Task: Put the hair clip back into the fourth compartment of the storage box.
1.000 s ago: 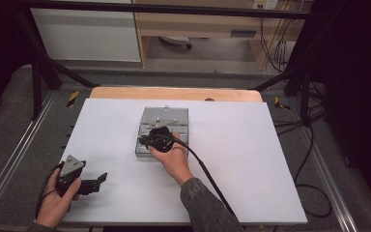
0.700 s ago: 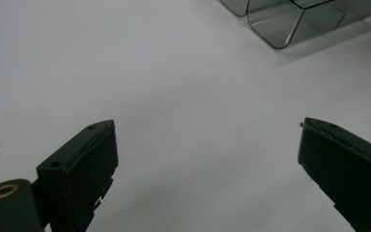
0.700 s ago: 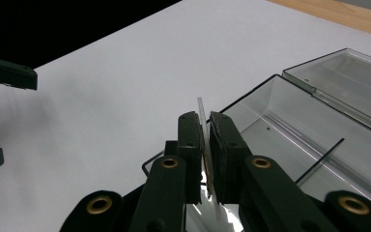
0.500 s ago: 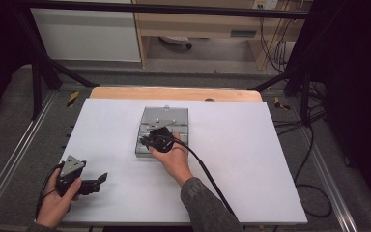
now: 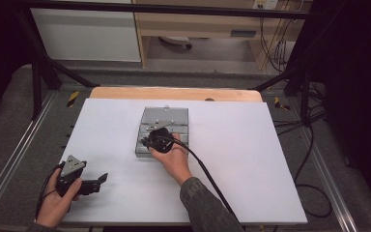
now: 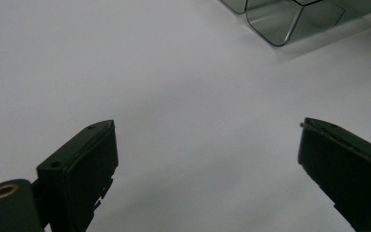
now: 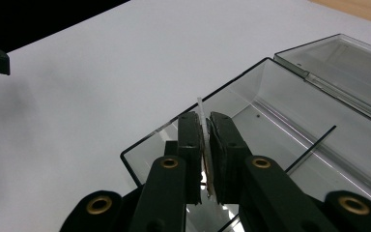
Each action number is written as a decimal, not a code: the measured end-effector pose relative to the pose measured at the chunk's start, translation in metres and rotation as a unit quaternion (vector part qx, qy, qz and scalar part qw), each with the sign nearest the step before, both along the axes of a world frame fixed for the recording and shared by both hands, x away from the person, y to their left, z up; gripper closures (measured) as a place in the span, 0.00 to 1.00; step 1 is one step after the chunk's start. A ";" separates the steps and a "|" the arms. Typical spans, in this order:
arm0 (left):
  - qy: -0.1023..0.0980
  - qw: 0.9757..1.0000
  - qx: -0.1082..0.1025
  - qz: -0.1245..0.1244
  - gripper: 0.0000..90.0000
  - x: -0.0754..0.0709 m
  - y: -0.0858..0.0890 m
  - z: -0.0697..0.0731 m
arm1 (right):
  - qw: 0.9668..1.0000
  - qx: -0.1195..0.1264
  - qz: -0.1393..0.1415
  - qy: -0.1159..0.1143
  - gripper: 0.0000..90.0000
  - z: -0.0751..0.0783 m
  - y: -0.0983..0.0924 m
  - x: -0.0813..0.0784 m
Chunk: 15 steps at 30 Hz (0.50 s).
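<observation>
Hardly anything has moved since a second ago: the right gripper stays parked over the near end of the clear smoky plastic compartment box mid-table, and the left gripper still sits low at the near left corner of the white table, well apart from the box. From the right gripper view, that gripper's jaws are clamped on a thin, flat, see-through strip that looks like a plastic divider, standing upright right at the box's near wall, with its bottom end down near an open compartment. The box lid is hinged back and lying flat. My guess is this is the slot-the-divider-in step, or maybe pulling it out, can't tell which. Either way the next move wants a straight vertical travel so the thin strip doesn't flex or snag on the wall. The left gripper is wide open with nothing between its black pads, just matte white tabletop under it. The box looks glossy, hard and rounded at the corners, so probably slippery.
</observation>
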<state>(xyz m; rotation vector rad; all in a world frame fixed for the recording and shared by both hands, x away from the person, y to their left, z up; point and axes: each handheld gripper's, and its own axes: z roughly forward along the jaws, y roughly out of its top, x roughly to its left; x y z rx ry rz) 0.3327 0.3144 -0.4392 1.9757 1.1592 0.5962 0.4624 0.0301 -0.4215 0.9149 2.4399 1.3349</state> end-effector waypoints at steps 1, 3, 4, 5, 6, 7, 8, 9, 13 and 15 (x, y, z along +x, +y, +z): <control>0.000 1.000 0.000 0.000 0.08 0.000 0.000 0.000 | 1.000 -0.001 0.000 0.000 0.93 0.000 0.000 0.000; 0.000 1.000 0.000 0.000 0.08 0.000 0.000 0.000 | 1.000 -0.002 0.001 0.001 0.93 -0.001 0.000 0.000; 0.000 1.000 0.000 0.000 0.08 0.000 0.000 0.000 | 1.000 -0.003 0.001 0.001 0.93 -0.001 0.001 0.000; 0.000 1.000 0.000 0.000 0.08 0.000 0.000 0.000 | 1.000 -0.005 0.001 0.000 0.93 -0.002 0.001 0.000; 0.000 1.000 0.000 0.000 0.08 0.000 0.000 0.000 | 1.000 -0.006 0.001 0.001 0.93 -0.002 0.001 0.000; 0.000 1.000 0.000 0.000 0.08 0.000 0.000 0.000 | 1.000 -0.006 0.001 -0.001 0.93 -0.003 0.001 0.000; 0.000 1.000 0.001 0.000 0.08 0.000 0.000 0.000 | 1.000 -0.008 0.001 -0.001 0.93 -0.003 0.002 0.000; 0.000 1.000 0.000 0.000 0.08 0.000 0.000 0.000 | 1.000 -0.009 0.000 -0.001 0.93 -0.003 0.002 0.000; 0.000 1.000 0.000 0.000 0.08 0.000 0.000 0.000 | 1.000 -0.012 0.002 -0.001 0.93 -0.004 0.003 0.000; 0.000 1.000 0.001 0.000 0.08 0.000 0.000 0.000 | 1.000 -0.015 0.001 -0.002 0.93 -0.005 0.004 -0.001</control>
